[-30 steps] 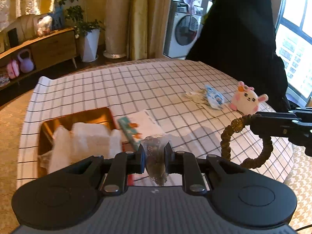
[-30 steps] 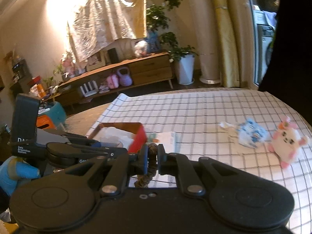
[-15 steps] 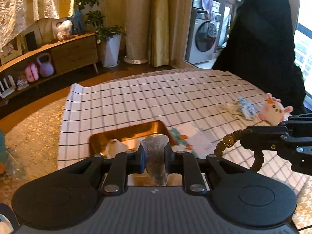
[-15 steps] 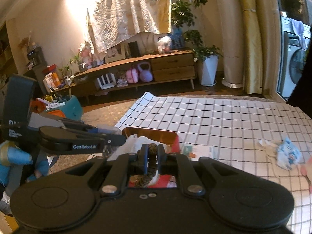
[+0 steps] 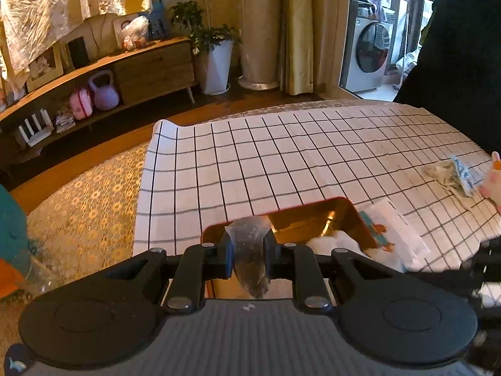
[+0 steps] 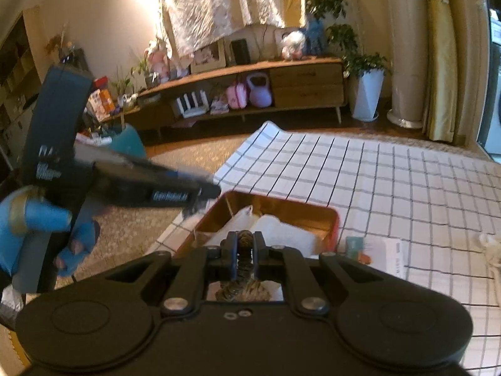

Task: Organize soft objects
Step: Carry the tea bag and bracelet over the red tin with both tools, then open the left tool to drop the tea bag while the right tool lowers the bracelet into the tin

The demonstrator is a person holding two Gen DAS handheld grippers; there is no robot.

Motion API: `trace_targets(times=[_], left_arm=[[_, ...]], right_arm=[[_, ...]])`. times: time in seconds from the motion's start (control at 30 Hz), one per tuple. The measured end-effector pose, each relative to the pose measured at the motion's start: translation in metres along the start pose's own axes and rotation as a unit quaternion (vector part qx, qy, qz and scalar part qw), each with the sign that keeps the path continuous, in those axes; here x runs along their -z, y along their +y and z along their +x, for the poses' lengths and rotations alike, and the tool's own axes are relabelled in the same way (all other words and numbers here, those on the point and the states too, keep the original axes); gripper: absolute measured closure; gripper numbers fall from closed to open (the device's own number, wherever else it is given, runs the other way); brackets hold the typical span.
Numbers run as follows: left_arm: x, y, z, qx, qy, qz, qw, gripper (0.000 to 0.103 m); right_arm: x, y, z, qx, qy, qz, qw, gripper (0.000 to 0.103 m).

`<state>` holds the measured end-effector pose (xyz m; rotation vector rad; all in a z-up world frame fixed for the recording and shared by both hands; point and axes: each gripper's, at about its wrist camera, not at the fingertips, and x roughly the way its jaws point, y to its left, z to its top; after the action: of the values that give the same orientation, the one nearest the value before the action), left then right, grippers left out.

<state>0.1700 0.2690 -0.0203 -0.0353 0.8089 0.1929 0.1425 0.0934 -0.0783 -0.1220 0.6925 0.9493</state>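
Note:
My left gripper [image 5: 248, 249] is shut on a crumpled clear plastic bag [image 5: 250, 250] and holds it over the near edge of the red tin box [image 5: 313, 206]. My right gripper [image 6: 245, 249] is shut on a brown-gold scrunchie [image 6: 244, 282] and hovers over the same box [image 6: 333, 216], which holds white soft packets [image 6: 275, 228]. The left gripper also shows in the right wrist view [image 6: 203, 192], blurred, at the box's left rim. A pink bunny plush [image 5: 493, 185] and a blue-white crumpled wrapper [image 5: 454, 175] lie at the far right.
The box stands near the left end of a checked tablecloth [image 5: 313, 156]. A flat printed packet [image 5: 391, 235] lies right of the box. Beyond the table are a patterned rug [image 5: 78, 188], a low wooden sideboard [image 5: 150, 65], a potted plant and a washing machine [image 5: 369, 56].
Both grippers have swung left from the bunny side of the table toward the red box, each still holding its object. The scrunchie has left the left wrist view.

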Motion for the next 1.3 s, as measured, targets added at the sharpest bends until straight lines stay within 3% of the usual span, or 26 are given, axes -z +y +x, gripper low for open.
trace_targets(times=[0.33, 0.8, 1.03, 1.17, 1.3], left_arm=[[-0.002, -0.008, 0.047, -0.004, 0.021, 0.008, 0.9997, 0.085], [0.014, -0.013, 0.082, 0.011, 0.06, -0.017, 0.998, 0.085], [0.015, -0.018, 0.082, -0.002, 0.059, -0.018, 0.9981, 0.085], [0.015, -0.019, 0.08, -0.008, 0.059, -0.024, 0.9979, 0.085], [0.015, -0.022, 0.074, -0.021, 0.057, -0.016, 0.998, 0.084]], right_arm=[[0.018, -0.004, 0.039, 0.011, 0.037, -0.016, 0.999, 0.094], [0.031, -0.009, 0.055, 0.033, 0.06, -0.022, 0.997, 0.093], [0.034, -0.004, 0.052, 0.031, 0.064, -0.034, 0.997, 0.081], [0.037, -0.001, 0.048, 0.031, 0.06, -0.038, 0.997, 0.069], [0.036, -0.001, 0.04, 0.031, 0.053, -0.033, 0.998, 0.066]])
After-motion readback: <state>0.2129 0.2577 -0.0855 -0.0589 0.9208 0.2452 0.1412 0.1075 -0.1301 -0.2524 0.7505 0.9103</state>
